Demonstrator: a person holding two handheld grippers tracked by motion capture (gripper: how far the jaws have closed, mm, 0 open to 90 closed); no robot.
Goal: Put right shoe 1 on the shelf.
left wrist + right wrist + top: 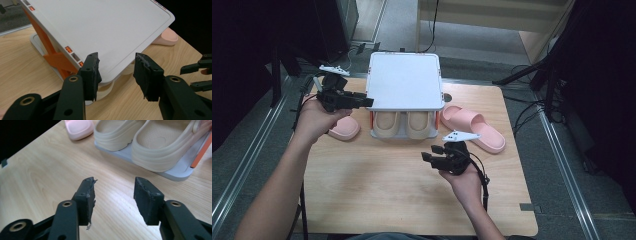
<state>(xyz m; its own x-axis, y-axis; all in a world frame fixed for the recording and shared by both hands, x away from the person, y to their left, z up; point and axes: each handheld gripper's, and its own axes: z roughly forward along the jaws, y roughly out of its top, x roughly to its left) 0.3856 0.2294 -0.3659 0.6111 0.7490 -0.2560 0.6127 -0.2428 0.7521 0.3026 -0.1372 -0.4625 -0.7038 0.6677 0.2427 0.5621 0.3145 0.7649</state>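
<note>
Standing with their jaws spread wide and nothing between them, the left tongs (pixel 362 102) sit at the front left corner of the white rack (pixel 404 80), whose top panel edge lies just beyond the tips in the left gripper view without touching them. The right tongs (pixel 430 153) hover over bare tabletop (pixel 377 185), jaws likewise wide and empty, pointing toward the pair of beige clogs (pixel 147 142) that sits on the rack's lower tray just ahead of them. One pink slipper (pixel 344 128) lies close beneath the left tongs, and the other pink slipper (pixel 477 128) lies just beyond the right tongs, beside the rack.
</note>
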